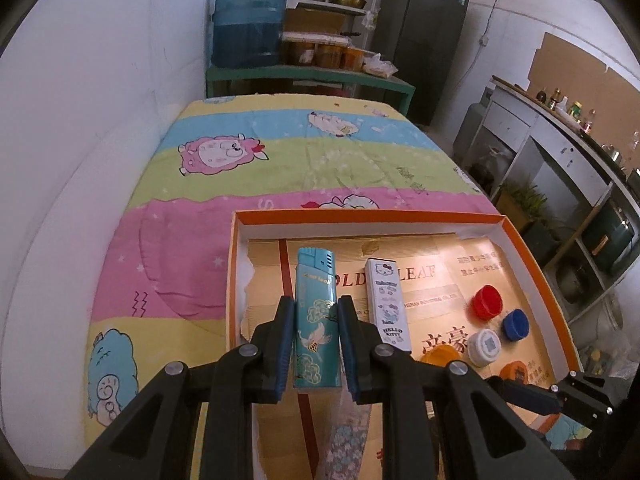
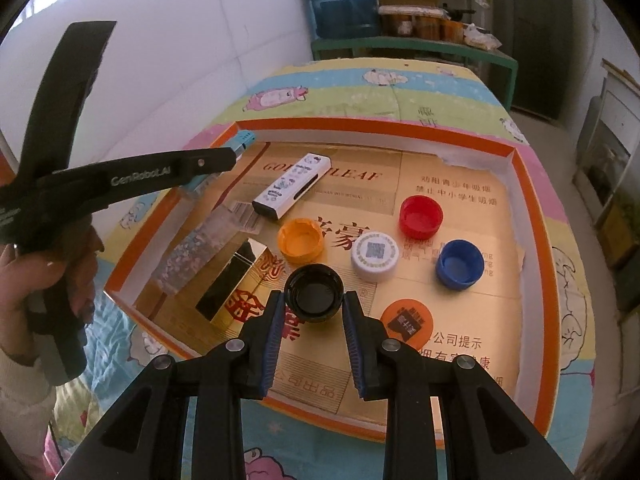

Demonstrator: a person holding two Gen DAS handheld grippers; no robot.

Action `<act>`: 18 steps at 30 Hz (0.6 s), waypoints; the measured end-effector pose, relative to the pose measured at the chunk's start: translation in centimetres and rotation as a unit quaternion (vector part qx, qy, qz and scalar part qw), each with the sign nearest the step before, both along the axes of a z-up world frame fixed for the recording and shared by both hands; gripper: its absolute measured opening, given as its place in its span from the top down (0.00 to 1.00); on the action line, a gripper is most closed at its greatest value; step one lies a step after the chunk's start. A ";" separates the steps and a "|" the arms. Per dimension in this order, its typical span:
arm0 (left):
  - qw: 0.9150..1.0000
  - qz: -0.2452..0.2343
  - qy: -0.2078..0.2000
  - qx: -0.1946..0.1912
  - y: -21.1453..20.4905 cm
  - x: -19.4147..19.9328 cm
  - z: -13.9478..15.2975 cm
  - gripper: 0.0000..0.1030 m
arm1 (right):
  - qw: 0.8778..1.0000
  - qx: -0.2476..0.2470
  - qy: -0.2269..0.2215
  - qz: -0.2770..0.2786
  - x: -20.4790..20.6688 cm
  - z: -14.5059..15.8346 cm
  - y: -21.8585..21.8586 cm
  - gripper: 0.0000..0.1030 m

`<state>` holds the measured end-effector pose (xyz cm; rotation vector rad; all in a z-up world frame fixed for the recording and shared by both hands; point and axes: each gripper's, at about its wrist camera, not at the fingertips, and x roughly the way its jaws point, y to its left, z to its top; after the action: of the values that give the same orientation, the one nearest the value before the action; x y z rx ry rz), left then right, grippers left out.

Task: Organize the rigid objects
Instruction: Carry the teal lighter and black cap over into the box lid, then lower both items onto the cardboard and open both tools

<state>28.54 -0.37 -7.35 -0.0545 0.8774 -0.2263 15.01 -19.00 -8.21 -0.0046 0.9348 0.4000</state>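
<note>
My left gripper (image 1: 315, 312) is shut on a teal lighter (image 1: 316, 316) and holds it over the left side of the orange-rimmed box (image 1: 360, 214). A white Hello Kitty lighter (image 1: 387, 304) lies just right of it. My right gripper (image 2: 314, 300) is shut on a black bottle cap (image 2: 314, 291), open side up, above the box floor. In the right wrist view the box (image 2: 372, 126) holds red (image 2: 421, 216), blue (image 2: 459, 264), white (image 2: 374, 254) and orange (image 2: 301, 240) caps, an orange disc (image 2: 407, 322), the white lighter (image 2: 291, 191), a gold lighter (image 2: 236, 284) and a floral lighter (image 2: 188, 256).
The box sits on a bed with a striped cartoon-sheep cover (image 1: 224, 152). A wall runs along the left. A green bench with a blue water jug (image 1: 250, 20) stands beyond the bed. Shelves and a counter (image 1: 568, 168) stand on the right.
</note>
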 end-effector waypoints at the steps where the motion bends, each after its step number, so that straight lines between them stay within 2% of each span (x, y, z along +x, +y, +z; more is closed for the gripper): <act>1: 1.000 0.000 0.001 0.000 0.0 0.2 -0.1 0.78 | 1.000 0.000 0.001 0.001 0.0 -0.1 0.0 0.71; 18: 0.999 -0.002 0.030 0.012 -0.7 2.5 -1.5 0.78 | 1.000 -0.012 0.012 0.008 0.5 -0.7 0.4 0.71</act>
<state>30.99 -1.02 -8.85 -0.0372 0.9393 -0.2176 15.49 -18.59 -8.93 -0.0291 0.9630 0.4051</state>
